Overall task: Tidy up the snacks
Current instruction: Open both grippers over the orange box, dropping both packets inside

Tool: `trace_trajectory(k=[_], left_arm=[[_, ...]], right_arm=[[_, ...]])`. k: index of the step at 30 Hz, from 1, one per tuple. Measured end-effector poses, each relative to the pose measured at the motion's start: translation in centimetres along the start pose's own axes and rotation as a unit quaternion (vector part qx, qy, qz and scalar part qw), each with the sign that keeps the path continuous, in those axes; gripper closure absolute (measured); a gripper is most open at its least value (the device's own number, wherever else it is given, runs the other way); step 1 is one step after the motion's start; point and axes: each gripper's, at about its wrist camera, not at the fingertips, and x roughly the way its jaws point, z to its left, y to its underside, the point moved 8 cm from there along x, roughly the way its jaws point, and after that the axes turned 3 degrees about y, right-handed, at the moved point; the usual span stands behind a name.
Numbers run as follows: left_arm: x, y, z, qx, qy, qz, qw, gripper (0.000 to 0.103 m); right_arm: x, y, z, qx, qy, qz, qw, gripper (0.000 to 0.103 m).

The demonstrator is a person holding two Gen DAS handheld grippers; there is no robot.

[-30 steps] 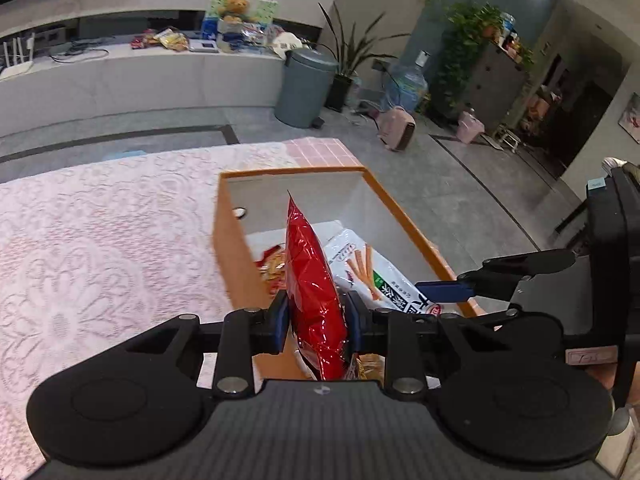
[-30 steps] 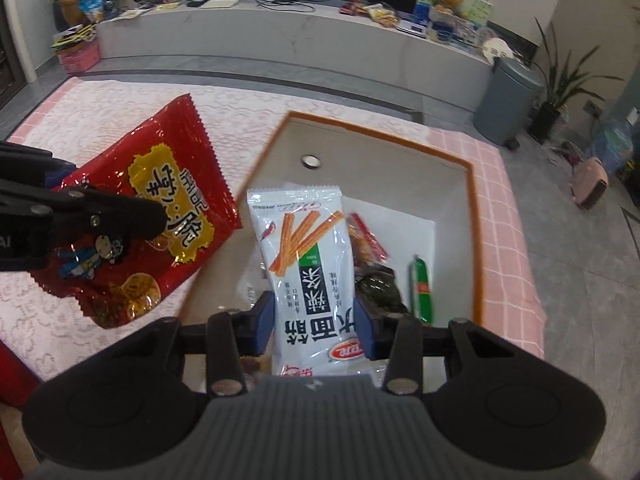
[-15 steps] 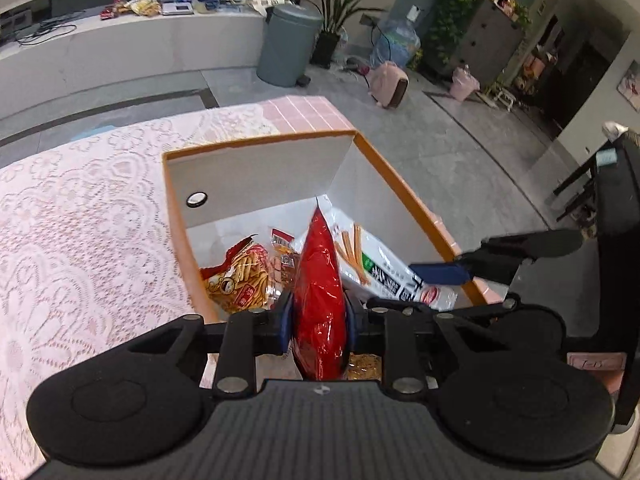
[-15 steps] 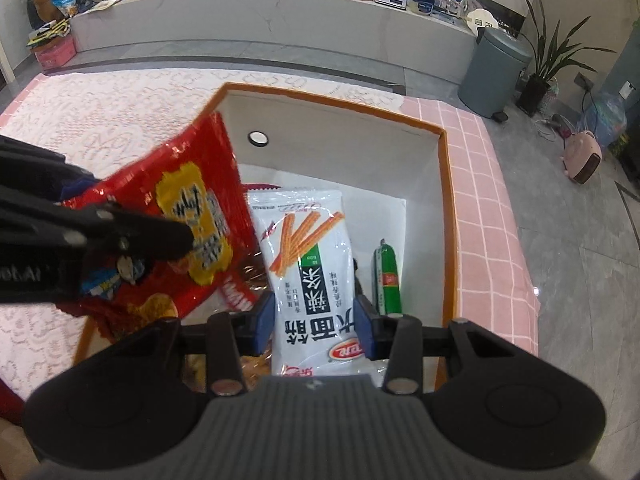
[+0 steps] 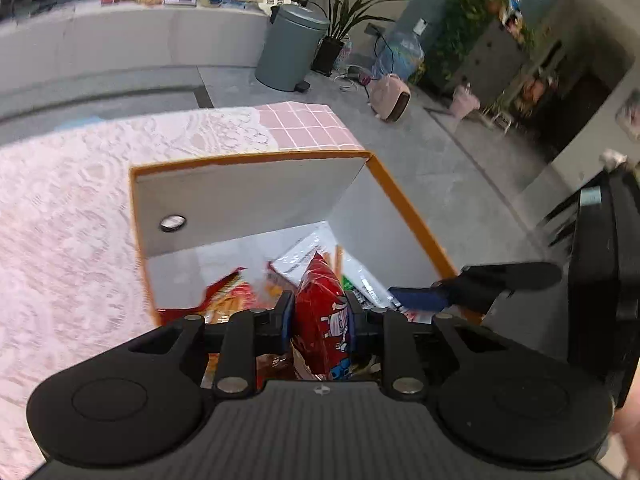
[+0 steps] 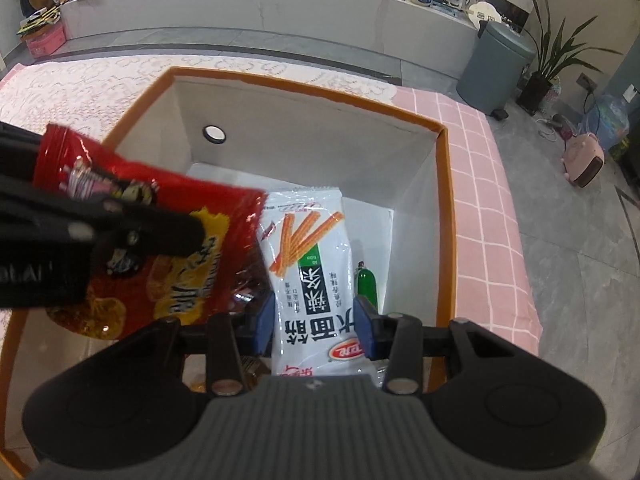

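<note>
Left wrist view: your left gripper (image 5: 320,316) has its jaws pinched on the red snack bag (image 5: 322,320), held edge-on at lower centre, inside the mouth of the orange-rimmed box (image 5: 404,208). The box's far wall sits mid-frame; bare white floor shows left of centre below the wall's round hole (image 5: 173,223). Another red packet (image 5: 224,296) lies at the box's lower left. Your right gripper (image 5: 420,298) enters from the right edge, touching the white bag (image 5: 360,276). Against half a second ago, the red bag's tip reaches less far up the frame. Right wrist view: your right gripper (image 6: 316,324) jaws clamp the white breadstick bag (image 6: 310,276) at lower centre, over the box (image 6: 446,208) interior. A green sausage (image 6: 366,284) lies near the right wall; open floor lies beyond it toward the far corner. The red snack bag (image 6: 160,264), held by your left gripper (image 6: 132,236), now overlaps the white bag's left edge and sits further inside the rim than before.
</note>
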Motion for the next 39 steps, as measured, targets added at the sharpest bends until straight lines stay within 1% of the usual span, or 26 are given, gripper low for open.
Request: trace_trajectory(k=[5,6,8,9,10,11,13,15,16,17,21,23,27,29,31,33,34,37,39], left_arm=[[1.8,1.0,-0.4,0.008,-0.002,0.018,0.9998,0.076],[1.8,1.1,-0.2,0.008,-0.007,0.018,0.9998,0.075],[1.8,1.1,0.0,0.020,-0.033,0.022,0.9990,0.070],[1.7,1.2,0.0,0.028,-0.043,0.026,0.9983,0.069],[1.6,1.2,-0.1,0.035,-0.046,0.029,0.9979,0.068],[1.5,1.1,0.0,0.044,-0.053,0.033,0.9970,0.064],[1.2,1.3,-0.4,0.071,-0.074,0.040,0.9940,0.059],[0.7,1.3,-1.0,0.094,-0.086,0.037,0.9912,0.051],[0.4,1.2,-1.4,0.100,-0.086,0.033,0.9907,0.044],[-0.1,1.1,-1.6,0.103,-0.081,0.028,0.9910,0.042],[-2.6,0.7,-1.9,0.095,-0.052,0.013,0.9940,0.039],[-3.8,0.7,-1.6,0.089,-0.050,0.003,0.9948,0.037],[-5.6,0.6,-1.1,0.069,-0.043,-0.018,0.9966,0.036],[-6.1,0.8,-1.0,0.067,-0.048,-0.022,0.9964,0.036],[-6.5,1.3,-0.7,0.071,-0.058,-0.024,0.9955,0.036],[-6.8,1.7,-0.4,0.071,-0.062,-0.026,0.9952,0.036],[-6.9,1.9,-0.4,0.068,-0.062,-0.027,0.9953,0.036],[-7.3,2.2,0.7,0.053,-0.067,-0.029,0.9959,0.036],[-7.4,2.3,1.3,0.048,-0.078,-0.028,0.9954,0.036]], right_arm=[[0.1,0.2,-0.2,-0.020,0.008,-0.008,1.000,0.062],[0.1,0.3,-0.1,-0.028,0.014,-0.008,0.999,0.062],[0.1,0.4,0.1,-0.044,0.019,-0.012,0.999,0.062],[0.1,0.4,0.2,-0.046,0.020,-0.013,0.999,0.062],[0.2,0.3,0.0,-0.048,0.020,-0.014,0.999,0.062],[0.2,0.3,0.0,-0.049,0.020,-0.014,0.998,0.062],[0.2,0.3,-0.1,-0.047,0.019,-0.014,0.999,0.062],[0.1,0.2,-0.2,-0.044,0.018,-0.012,0.999,0.062],[0.0,0.2,-0.2,-0.040,0.018,-0.011,0.999,0.062],[-0.1,0.3,-0.2,-0.037,0.017,-0.010,0.999,0.062],[-0.8,0.3,-0.4,-0.013,0.005,0.001,1.000,0.062],[-1.2,0.5,-0.5,0.005,-0.005,0.012,1.000,0.062],[-1.6,1.3,-0.5,0.048,-0.027,0.040,0.998,0.062],[-1.6,1.8,-0.3,0.061,-0.033,0.055,0.996,0.062],[-1.4,2.2,-0.1,0.069,-0.030,0.067,0.995,0.062],[-1.3,2.3,0.0,0.068,-0.014,0.069,0.995,0.061],[-1.2,2.1,-0.1,0.071,-0.007,0.068,0.995,0.061],[-1.1,0.8,-0.4,0.077,-0.004,0.048,0.996,0.061],[-0.8,-0.1,-1.0,0.083,0.015,0.046,0.995,0.061]])
